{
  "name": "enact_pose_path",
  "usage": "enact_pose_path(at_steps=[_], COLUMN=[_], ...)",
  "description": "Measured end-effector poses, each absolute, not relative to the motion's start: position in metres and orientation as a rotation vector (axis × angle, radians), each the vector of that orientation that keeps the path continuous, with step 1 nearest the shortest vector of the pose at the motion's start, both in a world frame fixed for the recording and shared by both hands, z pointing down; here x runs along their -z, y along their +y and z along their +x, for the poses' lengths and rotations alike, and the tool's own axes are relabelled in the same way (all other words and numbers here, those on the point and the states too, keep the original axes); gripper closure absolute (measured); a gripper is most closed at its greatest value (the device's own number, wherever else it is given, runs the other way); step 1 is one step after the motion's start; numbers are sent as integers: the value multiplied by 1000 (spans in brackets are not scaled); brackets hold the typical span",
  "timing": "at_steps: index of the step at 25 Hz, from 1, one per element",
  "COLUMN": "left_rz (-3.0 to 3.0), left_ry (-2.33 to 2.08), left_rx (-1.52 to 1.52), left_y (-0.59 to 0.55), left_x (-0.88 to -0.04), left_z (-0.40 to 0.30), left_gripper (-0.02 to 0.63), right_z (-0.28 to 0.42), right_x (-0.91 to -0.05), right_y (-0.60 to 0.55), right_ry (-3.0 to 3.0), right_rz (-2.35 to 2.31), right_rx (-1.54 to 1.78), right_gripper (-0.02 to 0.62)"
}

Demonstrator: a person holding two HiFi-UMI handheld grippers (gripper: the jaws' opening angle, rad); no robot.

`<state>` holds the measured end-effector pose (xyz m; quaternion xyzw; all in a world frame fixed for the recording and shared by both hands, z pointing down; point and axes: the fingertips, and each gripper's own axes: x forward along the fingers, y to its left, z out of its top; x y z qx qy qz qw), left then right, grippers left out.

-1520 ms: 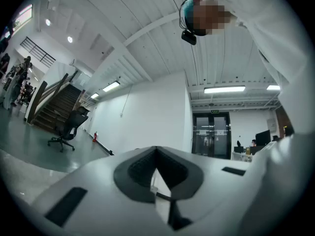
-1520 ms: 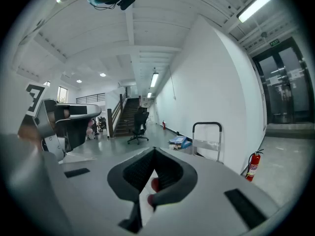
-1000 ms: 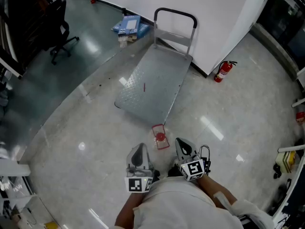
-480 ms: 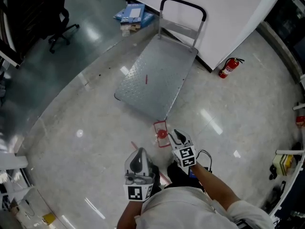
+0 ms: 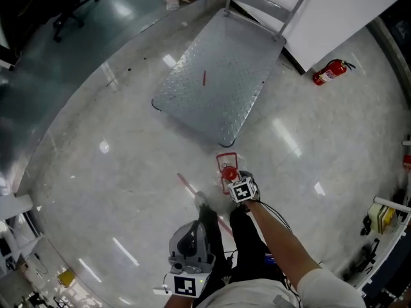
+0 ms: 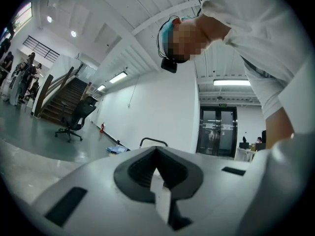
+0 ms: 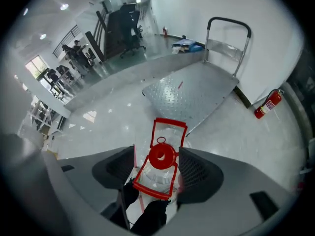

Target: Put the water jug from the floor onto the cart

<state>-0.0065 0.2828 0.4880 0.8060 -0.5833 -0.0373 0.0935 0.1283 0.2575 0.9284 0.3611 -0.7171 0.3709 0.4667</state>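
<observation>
Head view: the water jug, clear with a red cap and red carry handle, stands on the floor just off the near corner of the platform cart, which lies at 12 o'clock from it. The cart's deck carries nothing but a small red mark, so no lift has happened yet. The right gripper hangs directly over the jug, pointing steeply down. The left gripper is held back at 7 o'clock from the jug, well apart from it. A fire extinguisher lies by the wall at 2 o'clock.

Left gripper view: its jaws sit together with nothing between them, aimed level toward the cart's handle.

Right gripper view: the jaws are opening, standing wide either side of the jug's cap and handle. I cannot see the pads pressing on it.

Judged from this, only the approach is done. Gripping, lifting and setting the jug on the deck are all left.
</observation>
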Motion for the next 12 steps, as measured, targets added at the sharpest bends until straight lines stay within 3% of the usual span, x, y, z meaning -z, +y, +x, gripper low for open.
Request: enact_pose_path(at_steps=[12], left_rz=[2251], left_ry=[-1765], left_rx=[63], left_y=[283], left_x=[-560], left_z=[-39], left_gripper=[603], right_z=[129], right_x=[-1024], right_y=[257], right_ry=[-1596], right_rz=[872], right_rx=[-939], right_gripper=[311])
